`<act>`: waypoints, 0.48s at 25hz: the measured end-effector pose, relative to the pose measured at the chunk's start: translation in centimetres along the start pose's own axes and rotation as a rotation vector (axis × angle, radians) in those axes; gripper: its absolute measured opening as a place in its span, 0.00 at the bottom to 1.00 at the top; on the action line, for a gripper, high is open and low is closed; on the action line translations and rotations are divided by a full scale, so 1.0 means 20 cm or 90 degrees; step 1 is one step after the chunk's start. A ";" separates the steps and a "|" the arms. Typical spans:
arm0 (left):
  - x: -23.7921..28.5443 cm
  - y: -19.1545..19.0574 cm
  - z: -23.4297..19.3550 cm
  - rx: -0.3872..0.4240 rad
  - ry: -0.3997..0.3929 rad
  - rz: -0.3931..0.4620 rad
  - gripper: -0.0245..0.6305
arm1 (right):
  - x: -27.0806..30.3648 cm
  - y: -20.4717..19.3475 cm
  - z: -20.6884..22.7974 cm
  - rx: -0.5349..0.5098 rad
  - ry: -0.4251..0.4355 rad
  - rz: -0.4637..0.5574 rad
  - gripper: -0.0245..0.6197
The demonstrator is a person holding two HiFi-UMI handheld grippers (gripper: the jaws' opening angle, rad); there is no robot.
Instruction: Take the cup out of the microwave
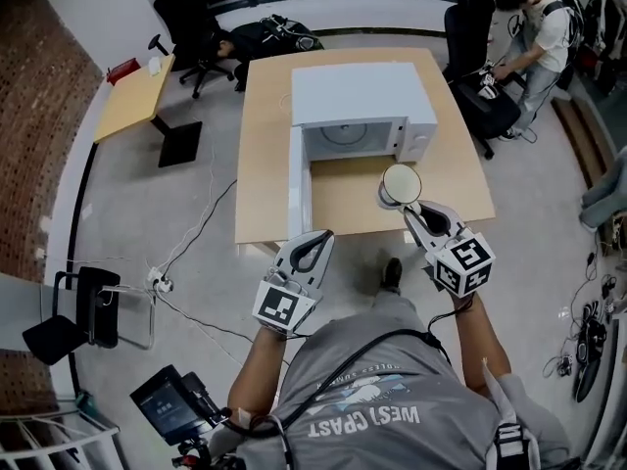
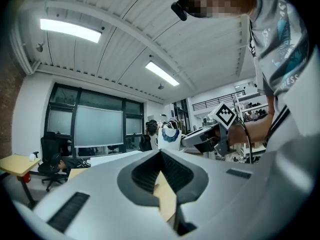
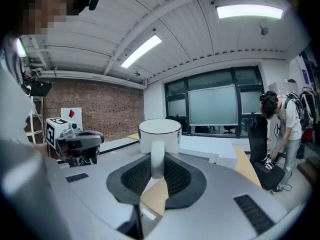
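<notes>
Forearms: both are extended forward from the torso toward the microwave, which is set on the bench.

Left tool: held about level, in front of the microwave's open door. In the left gripper view its jaws are seen brought together with nothing between them.

Right tool: tipped slightly downward before the microwave's right front, and clamped on the handle of the white cup.

Cup: carried upright, outside the microwave, in the air just before its opening.

Handle: not made out in the head view; shown only in the right gripper view.

Microwave cavity: shown only in the head view, its depth partly cut off.
</notes>
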State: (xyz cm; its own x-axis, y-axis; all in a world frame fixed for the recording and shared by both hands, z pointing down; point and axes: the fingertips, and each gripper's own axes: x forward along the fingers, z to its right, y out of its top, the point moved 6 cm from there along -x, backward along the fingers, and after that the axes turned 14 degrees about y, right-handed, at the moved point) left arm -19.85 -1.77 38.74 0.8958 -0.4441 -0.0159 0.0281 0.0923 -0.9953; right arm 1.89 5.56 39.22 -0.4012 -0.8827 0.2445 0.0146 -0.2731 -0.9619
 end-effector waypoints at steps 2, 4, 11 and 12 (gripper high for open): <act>0.05 -0.01 0.06 0.009 -0.017 -0.025 0.10 | -0.14 0.02 0.00 0.003 -0.011 0.005 0.15; 0.11 -0.01 0.12 0.006 -0.023 -0.041 0.10 | -0.25 0.03 0.03 0.004 -0.018 0.011 0.15; 0.18 0.02 0.09 -0.001 -0.040 -0.020 0.10 | -0.39 0.14 0.01 0.002 -0.036 0.023 0.15; 0.20 0.01 0.08 -0.002 -0.039 -0.022 0.10 | -0.40 0.15 0.02 0.006 -0.035 0.028 0.15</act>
State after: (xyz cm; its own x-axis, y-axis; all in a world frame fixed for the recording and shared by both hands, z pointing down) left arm -15.61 -2.15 38.61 0.9196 -0.3921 0.0234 0.0574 0.0752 -0.9955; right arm 5.47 11.62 34.51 -0.3486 -0.9138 0.2086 0.0393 -0.2366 -0.9708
